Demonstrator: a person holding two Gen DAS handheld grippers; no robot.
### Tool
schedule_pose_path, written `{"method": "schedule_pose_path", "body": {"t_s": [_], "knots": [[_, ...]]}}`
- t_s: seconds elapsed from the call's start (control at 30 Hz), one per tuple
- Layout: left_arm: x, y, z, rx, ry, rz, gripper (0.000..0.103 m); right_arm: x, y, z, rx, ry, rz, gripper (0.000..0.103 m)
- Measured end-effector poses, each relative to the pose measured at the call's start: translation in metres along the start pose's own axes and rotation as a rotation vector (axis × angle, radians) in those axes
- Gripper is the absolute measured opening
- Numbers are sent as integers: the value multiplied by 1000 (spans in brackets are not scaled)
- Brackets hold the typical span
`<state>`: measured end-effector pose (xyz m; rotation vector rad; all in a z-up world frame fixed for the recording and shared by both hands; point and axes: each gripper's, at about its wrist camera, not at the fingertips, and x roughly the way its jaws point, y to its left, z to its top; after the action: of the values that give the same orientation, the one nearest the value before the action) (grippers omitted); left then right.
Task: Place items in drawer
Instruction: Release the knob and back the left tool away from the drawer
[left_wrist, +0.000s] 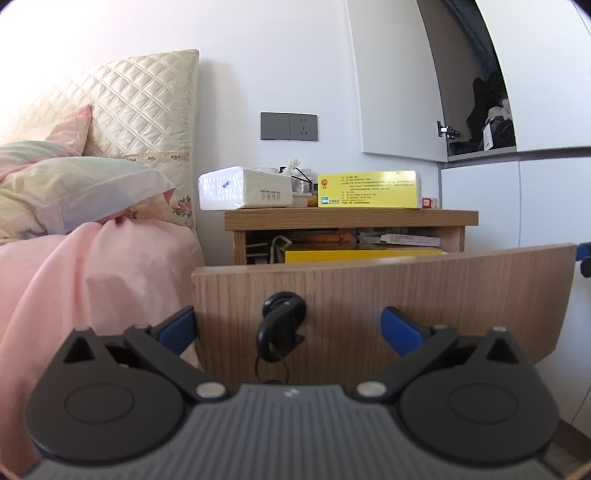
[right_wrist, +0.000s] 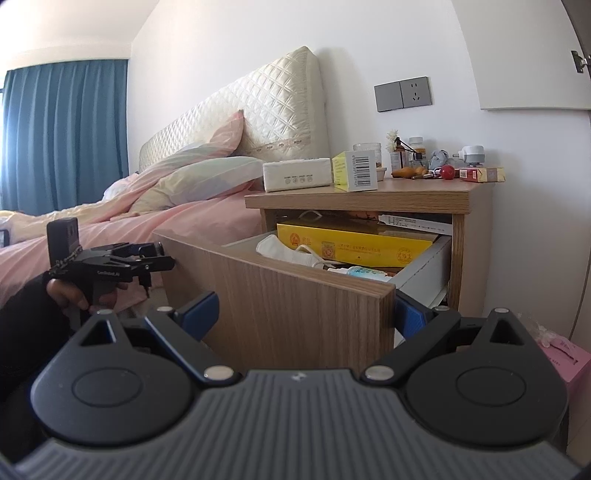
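Observation:
The wooden nightstand drawer (left_wrist: 424, 295) is pulled out; its front panel fills the middle of the left wrist view and also shows in the right wrist view (right_wrist: 295, 306). A black ring handle (left_wrist: 282, 325) hangs on the front. My left gripper (left_wrist: 288, 328) is open, its blue fingertips either side of the handle, close to the panel. It also shows in the right wrist view (right_wrist: 151, 254). My right gripper (right_wrist: 304, 314) is open and empty in front of the drawer's right corner. On the nightstand top (right_wrist: 424, 190) lie a white tissue pack (right_wrist: 297, 174) and a yellow box (right_wrist: 354, 171).
The drawer holds a flat yellow box (right_wrist: 354, 245), white cloth (right_wrist: 284, 249) and a small bottle (right_wrist: 364, 272). Small bottles and a red ball (right_wrist: 447, 171) stand at the back of the top. A bed with pink sheets (left_wrist: 74, 280) lies to the left. A pink box (right_wrist: 569, 362) sits on the floor.

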<state>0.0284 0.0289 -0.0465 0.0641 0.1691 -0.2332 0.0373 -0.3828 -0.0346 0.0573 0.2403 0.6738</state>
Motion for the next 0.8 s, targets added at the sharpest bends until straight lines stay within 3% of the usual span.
{"method": "schedule_pose_path", "body": {"t_s": [0.1, 0.3, 0.5, 0.63, 0.8], "knots": [[-2, 2, 4, -35, 5, -1, 103, 2, 3, 1, -15, 8, -19, 100], [-12, -6, 13, 8, 12, 31, 103, 4, 7, 9, 1, 18, -55, 99], [-28, -18, 26, 25, -8, 40, 103, -12, 11, 28, 70, -102, -74, 97], [-36, -34, 37, 47, -26, 17, 103, -11, 31, 36, 46, -113, -129, 97], [-38, -58, 45, 80, -33, -16, 103, -4, 53, 39, 115, -134, -158, 97]]}}
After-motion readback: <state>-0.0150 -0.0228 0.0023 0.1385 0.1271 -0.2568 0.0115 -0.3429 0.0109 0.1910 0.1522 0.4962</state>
